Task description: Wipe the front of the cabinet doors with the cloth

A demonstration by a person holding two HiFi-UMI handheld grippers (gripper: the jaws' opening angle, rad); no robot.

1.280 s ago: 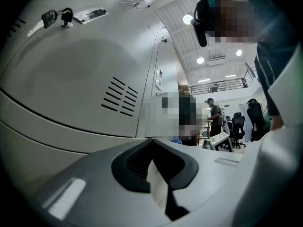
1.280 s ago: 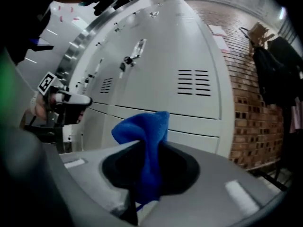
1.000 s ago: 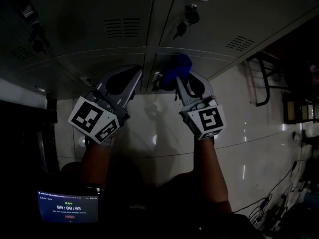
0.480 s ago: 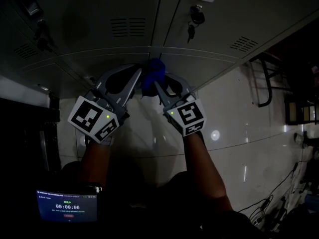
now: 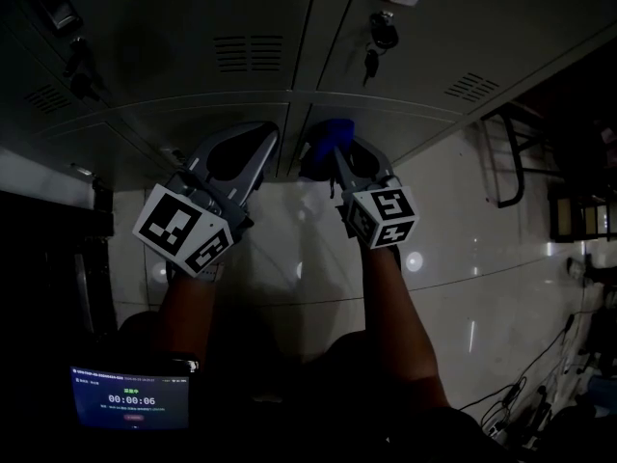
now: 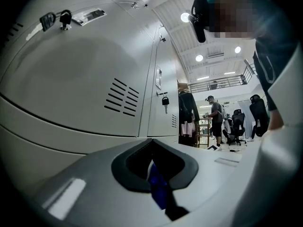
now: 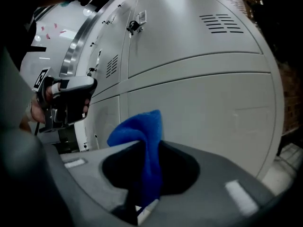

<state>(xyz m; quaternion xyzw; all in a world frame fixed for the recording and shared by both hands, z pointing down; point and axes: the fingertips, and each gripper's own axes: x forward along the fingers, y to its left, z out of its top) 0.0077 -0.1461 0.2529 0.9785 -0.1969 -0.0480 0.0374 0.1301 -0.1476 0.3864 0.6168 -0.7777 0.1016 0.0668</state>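
Note:
Grey metal cabinet doors (image 5: 193, 27) with vent slots fill the top of the head view. A blue cloth (image 5: 328, 135) is pinched in my right gripper (image 5: 333, 152), pressed close to the lower door near the seam between two doors. In the right gripper view the cloth (image 7: 142, 136) sticks up out of the shut jaws of that gripper (image 7: 147, 174) in front of the door (image 7: 203, 108). My left gripper (image 5: 265, 141) is beside it on the left, jaws shut, close to the door. Its own view shows the shut left gripper (image 6: 152, 150) with a thin blue strip in the slit.
Keys hang in a lock (image 5: 371, 51) above the right gripper. A dark metal frame (image 5: 506, 152) stands at the right on the shiny floor, with cables (image 5: 521, 394) lower right. A timer screen (image 5: 130, 398) glows lower left. A person (image 6: 215, 119) and office chairs stand far off.
The right gripper with the cloth swung left along the door toward the left gripper, then came back right to the seam. The left gripper stayed nearly still.

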